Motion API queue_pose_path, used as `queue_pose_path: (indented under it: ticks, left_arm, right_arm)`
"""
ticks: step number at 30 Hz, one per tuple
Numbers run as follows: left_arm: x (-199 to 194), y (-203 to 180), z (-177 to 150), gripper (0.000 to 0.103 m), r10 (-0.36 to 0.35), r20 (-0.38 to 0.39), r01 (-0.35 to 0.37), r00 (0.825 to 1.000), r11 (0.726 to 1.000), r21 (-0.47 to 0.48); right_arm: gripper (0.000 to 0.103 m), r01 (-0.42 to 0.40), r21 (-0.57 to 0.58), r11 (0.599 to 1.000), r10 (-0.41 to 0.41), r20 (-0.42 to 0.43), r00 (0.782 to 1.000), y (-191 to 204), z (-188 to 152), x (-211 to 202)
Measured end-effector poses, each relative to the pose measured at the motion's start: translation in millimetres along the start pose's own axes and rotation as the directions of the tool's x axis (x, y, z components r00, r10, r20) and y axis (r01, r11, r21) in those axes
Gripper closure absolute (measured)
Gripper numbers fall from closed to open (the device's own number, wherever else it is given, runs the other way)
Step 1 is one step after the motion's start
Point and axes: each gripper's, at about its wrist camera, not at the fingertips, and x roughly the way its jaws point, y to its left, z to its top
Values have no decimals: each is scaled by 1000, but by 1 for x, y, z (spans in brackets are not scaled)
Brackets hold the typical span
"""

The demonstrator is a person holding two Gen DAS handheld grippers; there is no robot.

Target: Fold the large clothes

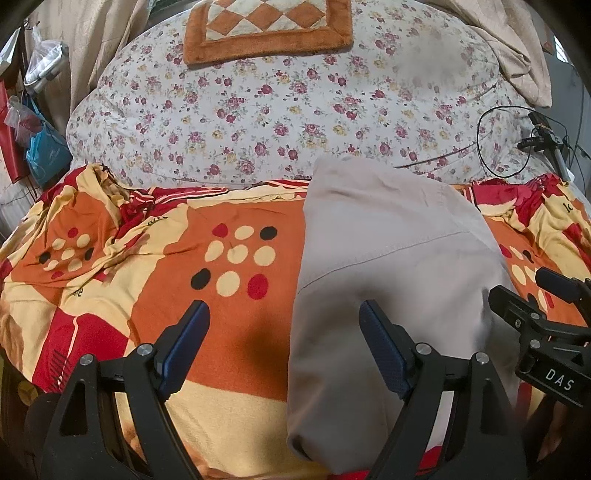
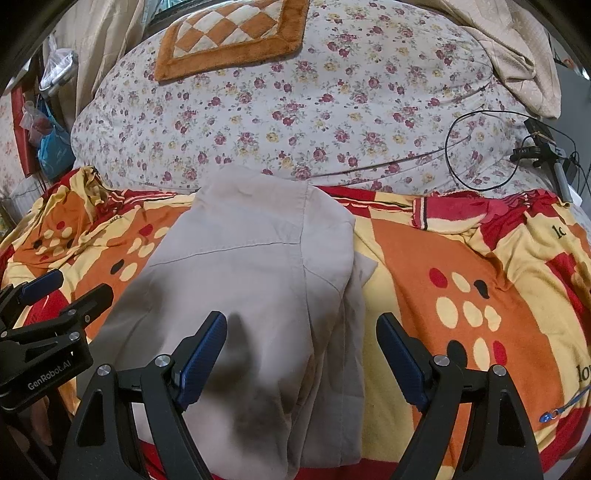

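Long, folded, light grey cloth garment [image 1: 388, 258] lying flat on a bright orange, red and yellow blanket with dots [image 1: 229, 258], reaching from the near edge up to a white quilt with small red flowers [image 1: 258, 110]. Left gripper [image 1: 284, 343] hanging above the garment's left edge, blue fingers [image 1: 188, 343] spread wide, holding nothing. Right gripper [image 2: 301, 350] hanging over the garment's right side, fingers [image 2: 402, 354] also spread wide and empty. Both close side by side, each showing in the other's view.

On top of the quilt, far back, a fuzzy orange mat with a brown and white checker middle [image 1: 269, 26]. A thin black looped cable [image 1: 506, 144] lying on the quilt's right side, beside a small black stand [image 1: 543, 140]. At far left, hanging blue and clear plastic bags [image 1: 44, 147]. Beige cloth [image 1: 517, 48] draped at top right.
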Motion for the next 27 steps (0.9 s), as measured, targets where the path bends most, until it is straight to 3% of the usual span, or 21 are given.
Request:
queue_pose_path:
  ticks: [27]
  left_arm:
    - [2,0,2,20,4,-5,-4,1000,1000,-7]
  right_arm:
    - [19,-5,-18,1000,5,-5,1000,7,5,4]
